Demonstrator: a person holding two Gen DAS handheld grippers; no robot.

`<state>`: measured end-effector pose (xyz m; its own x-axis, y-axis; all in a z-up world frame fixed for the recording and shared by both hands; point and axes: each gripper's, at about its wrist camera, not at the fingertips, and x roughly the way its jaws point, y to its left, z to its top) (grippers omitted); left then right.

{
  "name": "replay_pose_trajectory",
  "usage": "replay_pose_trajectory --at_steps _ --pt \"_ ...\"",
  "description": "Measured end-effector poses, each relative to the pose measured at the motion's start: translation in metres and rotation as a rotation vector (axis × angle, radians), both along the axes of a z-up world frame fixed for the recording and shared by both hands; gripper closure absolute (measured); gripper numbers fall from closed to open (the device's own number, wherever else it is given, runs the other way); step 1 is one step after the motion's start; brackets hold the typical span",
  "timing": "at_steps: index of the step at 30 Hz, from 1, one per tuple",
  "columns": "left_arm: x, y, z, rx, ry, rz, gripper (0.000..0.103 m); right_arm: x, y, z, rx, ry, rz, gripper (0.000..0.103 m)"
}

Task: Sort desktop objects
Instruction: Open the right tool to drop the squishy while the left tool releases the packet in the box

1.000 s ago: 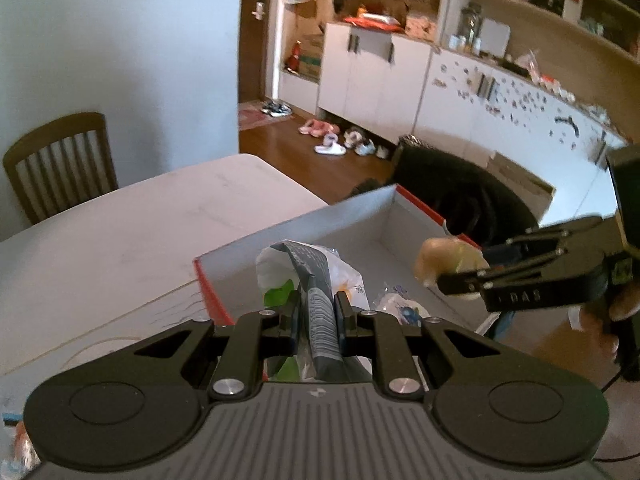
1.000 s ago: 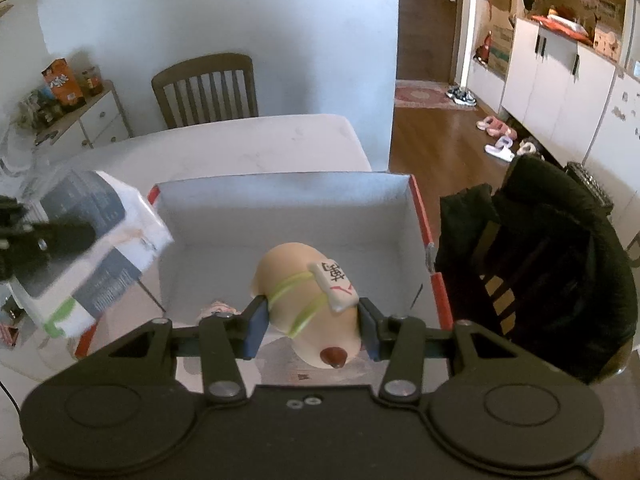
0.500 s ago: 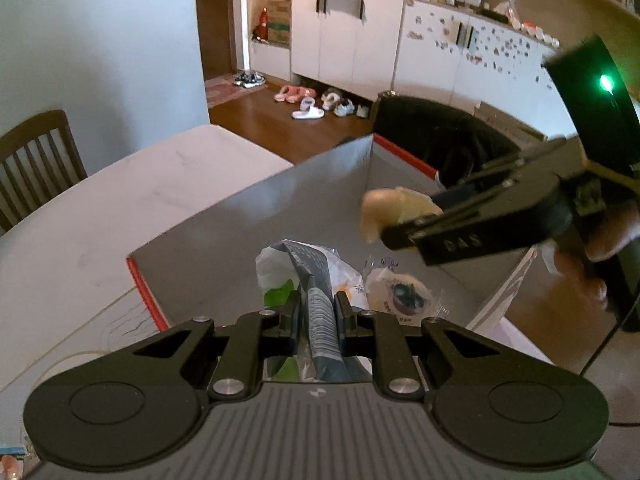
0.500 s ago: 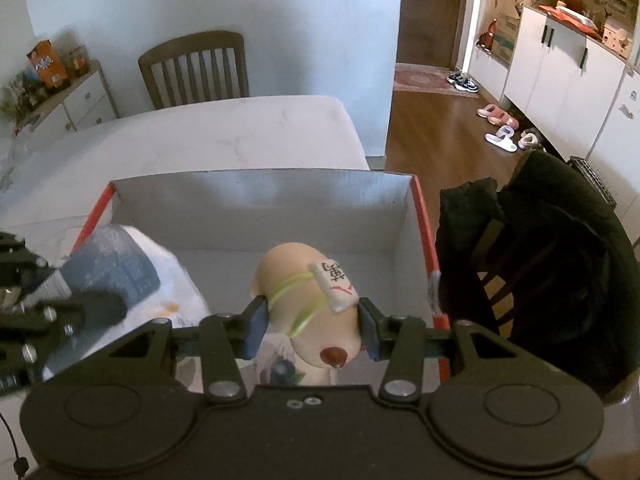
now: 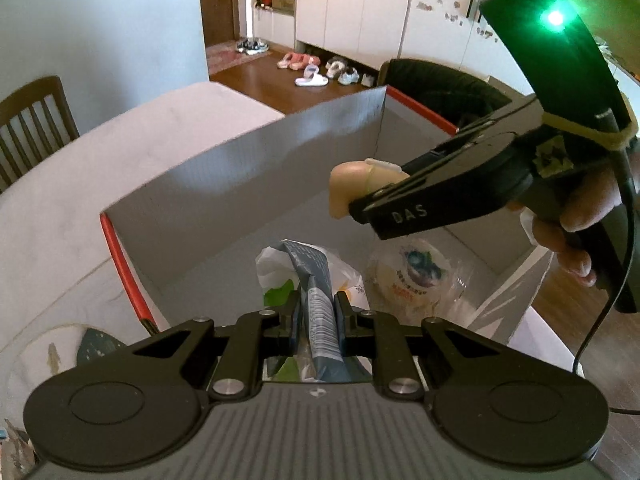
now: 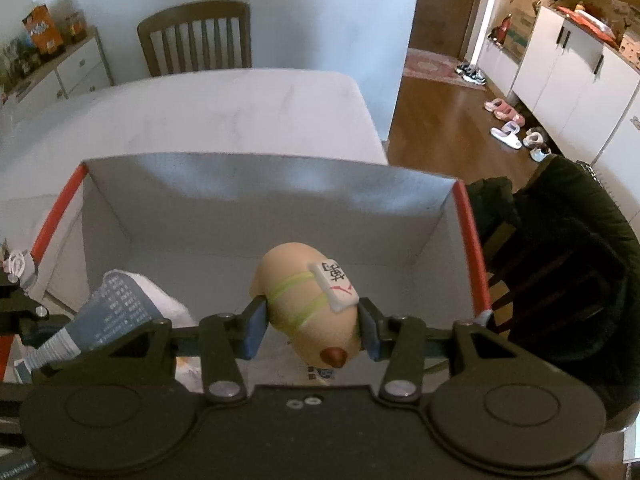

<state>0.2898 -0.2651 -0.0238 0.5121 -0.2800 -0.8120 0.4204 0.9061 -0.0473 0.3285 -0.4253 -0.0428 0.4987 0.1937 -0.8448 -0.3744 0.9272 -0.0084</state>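
Grey box (image 5: 248, 168) with round snack packet (image 5: 416, 276) inside

The white marble-patterned table (image 6: 224, 116) carries an open grey cardboard box (image 6: 256, 200) with red edges, set at the table's right end near its edge, and a clear-wrapped round packet (image 5: 416, 276) lies on the box floor

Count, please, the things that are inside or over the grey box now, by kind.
Soft packets: 2, the grey-and-white packet in the left gripper and the round-print packet on the box floor.
Toys: 1, the beige toy in the right gripper.
Total: 3.
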Motion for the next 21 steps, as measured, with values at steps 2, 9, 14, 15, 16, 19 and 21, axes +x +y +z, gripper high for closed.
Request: replay_pose_trajectory --at_steps 2,9,14,15,16,19,21 --pt "0.001 0.000 -0.002 0.001 0.014 0.002 0.087 0.001 0.004 -0.005 -0.012 0.019 0.007 0.056" --pt "0.006 0.001 -0.011 0.015 0.059 0.011 0.087 0.004 0.013 -0.013 -0.048 0.043 0.023 0.055" --pt "0.008 0.001 -0.011 0.028 0.065 0.016 0.087 0.008 0.021 -0.018 -0.063 0.053 0.033 0.054" --pt "0.008 0.002 -0.010 0.028 0.064 0.020 0.087 0.009 0.022 -0.018 -0.064 0.056 0.035 0.054" --pt "0.008 0.002 -0.009 0.027 0.064 0.024 0.087 0.011 0.023 -0.019 -0.065 0.060 0.033 0.053" --pt "0.005 0.005 -0.008 0.021 0.068 0.030 0.087 0.014 0.024 -0.020 -0.068 0.067 0.028 0.051" --pt "0.005 0.005 -0.007 0.018 0.068 0.034 0.087 0.015 0.023 -0.020 -0.066 0.070 0.025 0.050"
